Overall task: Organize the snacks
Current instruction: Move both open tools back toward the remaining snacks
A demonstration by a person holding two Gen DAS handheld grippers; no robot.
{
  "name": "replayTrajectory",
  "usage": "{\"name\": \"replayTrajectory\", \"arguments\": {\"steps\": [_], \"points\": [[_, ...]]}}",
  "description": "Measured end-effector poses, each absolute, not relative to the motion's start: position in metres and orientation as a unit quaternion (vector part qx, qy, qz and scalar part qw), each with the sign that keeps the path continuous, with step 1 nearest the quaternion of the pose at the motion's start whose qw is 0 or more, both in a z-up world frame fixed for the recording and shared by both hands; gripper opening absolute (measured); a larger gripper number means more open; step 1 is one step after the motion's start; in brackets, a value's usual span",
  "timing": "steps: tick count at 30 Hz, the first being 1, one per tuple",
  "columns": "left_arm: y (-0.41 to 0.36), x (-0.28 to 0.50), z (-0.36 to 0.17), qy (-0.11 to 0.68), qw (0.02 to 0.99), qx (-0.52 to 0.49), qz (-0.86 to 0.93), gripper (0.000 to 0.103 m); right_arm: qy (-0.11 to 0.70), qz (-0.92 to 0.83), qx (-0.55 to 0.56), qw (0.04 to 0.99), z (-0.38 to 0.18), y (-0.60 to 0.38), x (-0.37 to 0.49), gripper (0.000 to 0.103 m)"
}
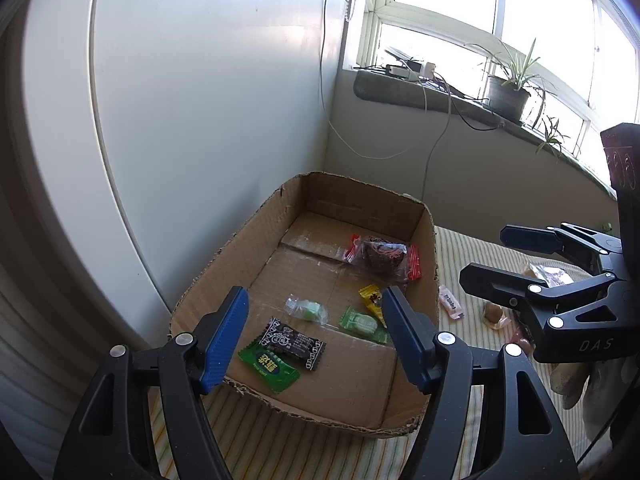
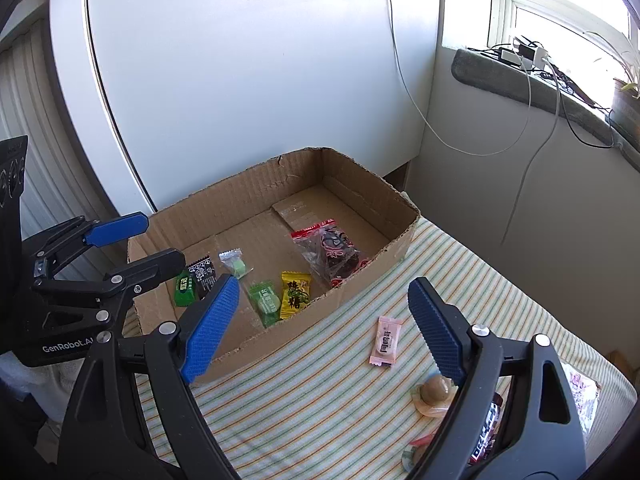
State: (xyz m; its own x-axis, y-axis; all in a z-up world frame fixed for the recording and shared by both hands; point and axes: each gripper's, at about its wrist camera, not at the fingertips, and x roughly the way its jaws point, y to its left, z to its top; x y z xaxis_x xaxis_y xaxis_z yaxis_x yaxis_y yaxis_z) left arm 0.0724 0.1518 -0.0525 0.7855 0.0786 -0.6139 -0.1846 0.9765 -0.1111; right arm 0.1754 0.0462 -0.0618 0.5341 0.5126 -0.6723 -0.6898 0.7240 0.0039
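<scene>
Right wrist view, read from its left edge: the left gripper [image 2: 136, 240] hangs at mid-left over the near-left corner of the cardboard box [image 2: 360, 276], jaws spread wide and holding nothing; the box fills the centre of the frame and already holds a dark green packet [image 2: 185, 285], a black packet [image 2: 203, 273], a clear-wrapped green candy [image 2: 237, 265], a light green packet [image 2: 265, 300], a yellow packet [image 2: 295, 290] and a red-edged clear bag [image 2: 330, 254]; the right gripper [image 2: 320, 328] sits low in the frame, fingers wide apart and empty, above the striped cloth [image 2: 320, 392].

Still outside the box, at lower right, lie a pink packet [image 2: 386, 340], just inside the right finger and touching neither pad, and a brown round candy [image 2: 436, 394] partly hidden behind that finger; more wrappers show at the lower right edge, too cut off to name.

The step in hand appears to be fetching the pink packet; it lies flat and thin, so I judge the fingers should drop straight down until the tips meet the cloth, straddle its narrow width, then close gently so it neither slides away nor drags the fabric up.

Left wrist view confirms both states: the left gripper [image 1: 314, 320] frames the box floor at lower centre, and the right gripper [image 1: 482, 256] hovers agape at the right edge above the pink packet [image 1: 451, 302].
</scene>
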Motion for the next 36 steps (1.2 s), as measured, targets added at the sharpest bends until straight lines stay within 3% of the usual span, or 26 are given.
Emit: {"name": "replayTrajectory", "arguments": {"steps": [14, 29, 34, 36], "points": [[0.11, 0.063, -0.042, 0.311, 0.947, -0.075, 0.038, 0.069, 0.322, 0.313, -0.097, 0.888, -0.049, -0.032, 0.147, 0.089], [0.042, 0.08, -0.067, 0.343, 0.935, -0.074, -0.045, 0.069, 0.355, 0.195, -0.022, 0.914, -0.071, -0.18, 0.134, 0.089], [0.017, 0.088, -0.078, 0.36, 0.927, -0.07, -0.076, 0.068, 0.377, 0.194, -0.01, 0.905, -0.085, -0.203, 0.133, 0.074], [0.008, 0.09, -0.082, 0.368, 0.923, -0.07, -0.089, 0.062, 0.386, 0.203, -0.014, 0.9, -0.092, -0.204, 0.131, 0.068]]}}
